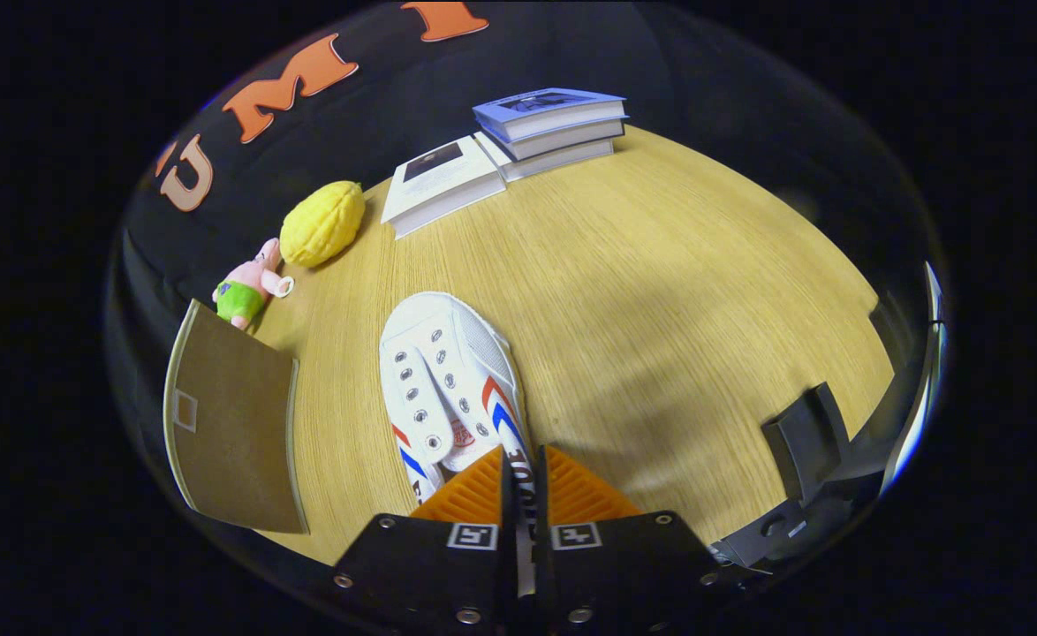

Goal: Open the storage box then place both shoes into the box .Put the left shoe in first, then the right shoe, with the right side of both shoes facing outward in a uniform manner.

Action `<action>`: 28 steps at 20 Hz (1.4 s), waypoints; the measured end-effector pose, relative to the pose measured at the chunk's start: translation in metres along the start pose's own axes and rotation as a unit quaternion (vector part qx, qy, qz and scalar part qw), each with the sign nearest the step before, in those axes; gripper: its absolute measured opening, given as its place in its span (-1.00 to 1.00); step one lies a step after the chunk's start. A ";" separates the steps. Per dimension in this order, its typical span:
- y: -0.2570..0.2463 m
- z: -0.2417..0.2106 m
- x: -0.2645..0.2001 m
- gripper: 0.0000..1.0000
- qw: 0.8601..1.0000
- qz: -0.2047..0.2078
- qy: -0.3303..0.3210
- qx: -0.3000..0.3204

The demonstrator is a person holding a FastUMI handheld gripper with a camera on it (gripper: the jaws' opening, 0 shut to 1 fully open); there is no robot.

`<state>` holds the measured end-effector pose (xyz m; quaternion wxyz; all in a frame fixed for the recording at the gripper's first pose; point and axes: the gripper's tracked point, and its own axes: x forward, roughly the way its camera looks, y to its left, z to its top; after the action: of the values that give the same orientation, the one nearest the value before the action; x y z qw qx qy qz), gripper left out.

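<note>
A white sneaker (448, 380) with red and blue side stripes and no laces lies on the wooden table (660, 291), toe pointing away from me. My gripper (523, 477) is shut on the shoe's right side wall near the heel; the thin edge of the collar is pinched between the two fingers (470, 499). The heel end is hidden behind the fingers. At the right, beside the table's near edge, stands a clear storage box (916, 397) with dark hinge parts (806, 442).
A brown flat panel (231, 433) lies at the left of the shoe. Beyond it are a small pink toy figure (249, 287) and a yellow ridged toy fruit (322, 223). Books (518, 141) are stacked at the table's far edge.
</note>
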<state>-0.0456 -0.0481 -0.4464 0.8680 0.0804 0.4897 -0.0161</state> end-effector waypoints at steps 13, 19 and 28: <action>0.095 0.078 -0.093 -0.99 0.992 0.049 -0.114 -0.013; 0.185 0.086 -0.122 -0.99 0.984 0.092 -0.147 -0.038; 0.302 0.032 -0.108 -0.99 0.980 0.113 -0.137 -0.088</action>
<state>-0.0422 0.2395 -0.3004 0.9269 0.0554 0.3533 0.1141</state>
